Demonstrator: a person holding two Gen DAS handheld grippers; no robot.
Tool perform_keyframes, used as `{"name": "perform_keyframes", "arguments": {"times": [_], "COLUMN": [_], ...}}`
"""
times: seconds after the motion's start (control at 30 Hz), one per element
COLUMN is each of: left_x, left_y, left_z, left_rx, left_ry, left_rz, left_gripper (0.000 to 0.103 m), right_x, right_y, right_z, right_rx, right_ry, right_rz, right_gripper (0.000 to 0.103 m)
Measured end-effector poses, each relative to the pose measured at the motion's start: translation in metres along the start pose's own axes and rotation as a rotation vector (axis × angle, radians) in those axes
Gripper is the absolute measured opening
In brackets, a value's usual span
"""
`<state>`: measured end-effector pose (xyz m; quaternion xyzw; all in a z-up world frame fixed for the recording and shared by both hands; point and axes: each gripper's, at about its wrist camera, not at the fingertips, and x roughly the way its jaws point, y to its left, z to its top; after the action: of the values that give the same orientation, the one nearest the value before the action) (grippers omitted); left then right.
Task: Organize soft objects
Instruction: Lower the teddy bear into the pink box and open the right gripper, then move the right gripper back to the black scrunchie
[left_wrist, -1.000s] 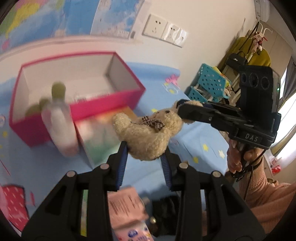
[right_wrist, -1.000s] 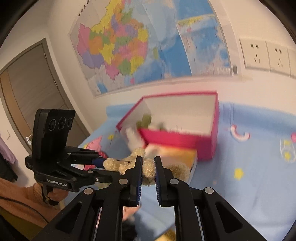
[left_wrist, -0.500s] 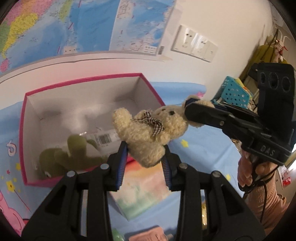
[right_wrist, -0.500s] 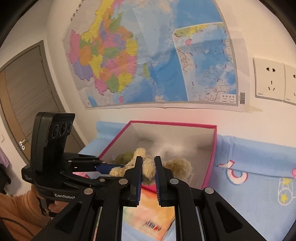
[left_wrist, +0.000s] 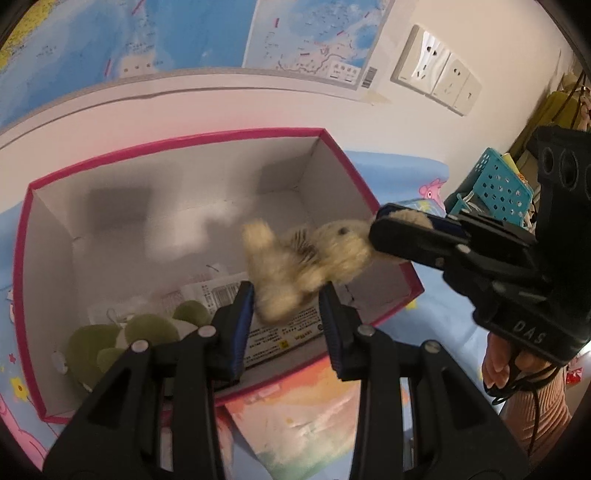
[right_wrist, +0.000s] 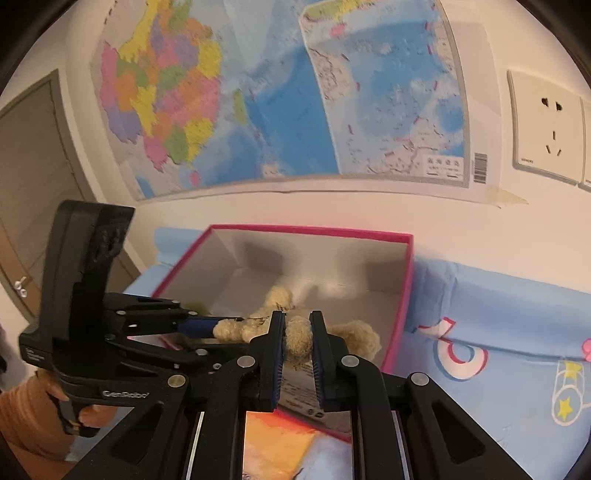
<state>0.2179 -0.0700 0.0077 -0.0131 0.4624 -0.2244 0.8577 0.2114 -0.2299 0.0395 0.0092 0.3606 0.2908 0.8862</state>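
A beige teddy bear (left_wrist: 295, 258) hangs over the open pink box (left_wrist: 177, 142), blurred by motion. My left gripper (left_wrist: 286, 295) has its jaws apart on either side of the bear's lower body. My right gripper (right_wrist: 298, 325) is shut on the bear's head (right_wrist: 299, 339); it shows from the side in the left wrist view (left_wrist: 399, 236). A green plush toy (left_wrist: 122, 339) lies in the box's near left corner beside printed packets. The left gripper also shows in the right wrist view (right_wrist: 207, 326), next to the bear's leg.
The box (right_wrist: 406, 291) stands on a blue patterned sheet (right_wrist: 498, 332) against a wall with a map (right_wrist: 295, 92) and sockets (left_wrist: 436, 74). A colourful picture book (left_wrist: 314, 417) lies in front of the box. A teal basket (left_wrist: 502, 188) is at the right.
Both grippers have carried the bear forward and over the box's inside. The left jaws have widened and now look loose around the bear's body.
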Motion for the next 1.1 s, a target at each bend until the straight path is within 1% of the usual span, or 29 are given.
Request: {"name": "perform_keyframes", "arguments": {"times": [0.03,0.1,0.17,0.3,0.37,0.43,0.57,0.63,0.67,0.7,0.83,0.97,1.07,1.1], "left_x": [0.001,0.0,-0.004,-0.021,-0.032,-0.046,-0.069,-0.081,-0.089,-0.094,-0.108,-0.113,-0.109,-0.107], "left_y": [0.0,-0.002,-0.003,0.001,0.001,-0.002,-0.007,-0.007,-0.006,-0.005,-0.005,-0.009,-0.014,-0.016], "left_z": [0.001,0.0,-0.003,-0.011,-0.017,-0.028,-0.048,-0.057,-0.066,-0.072,-0.093,-0.118,-0.134,-0.139], "left_rx": [0.002,0.012,0.016,0.012,0.02,0.04,0.068,0.065,0.066,0.065,0.064,0.071,0.083,0.086], "left_ry": [0.001,-0.001,-0.011,-0.047,-0.066,-0.088,-0.116,-0.132,-0.139,-0.146,-0.158,-0.143,-0.111,-0.102], "left_rz": [0.002,0.008,0.008,-0.013,-0.021,-0.043,-0.078,-0.094,-0.114,-0.116,-0.134,-0.164,-0.176,-0.174], "left_gripper": [0.038,0.04,0.041,0.042,0.043,0.047,0.047,0.047,0.049,0.051,0.053,0.054,0.054,0.054], "right_x": [0.002,0.005,0.003,-0.008,-0.015,-0.022,-0.04,-0.05,-0.054,-0.062,-0.082,-0.096,-0.097,-0.096], "right_y": [-0.001,-0.001,-0.001,-0.001,0.001,0.002,0.006,0.009,0.011,0.014,0.024,0.036,0.052,0.058], "right_z": [-0.001,-0.004,-0.007,-0.01,-0.013,-0.016,-0.025,-0.032,-0.034,-0.04,-0.059,-0.085,-0.112,-0.12], "right_rx": [0.003,0.001,0.0,0.009,0.007,0.009,0.033,0.041,0.042,0.041,0.05,0.048,0.022,0.012], "right_ry": [0.006,0.022,0.02,0.01,0.013,0.012,0.007,0.0,-0.001,-0.004,0.0,0.046,0.127,0.154], "right_rz": [-0.014,-0.042,-0.055,-0.037,-0.029,-0.025,0.032,0.058,0.071,0.087,0.136,0.186,0.215,0.223], "right_gripper": [0.017,0.027,0.028,0.03,0.031,0.031,0.033,0.037,0.041,0.043,0.049,0.053,0.062,0.063]}}
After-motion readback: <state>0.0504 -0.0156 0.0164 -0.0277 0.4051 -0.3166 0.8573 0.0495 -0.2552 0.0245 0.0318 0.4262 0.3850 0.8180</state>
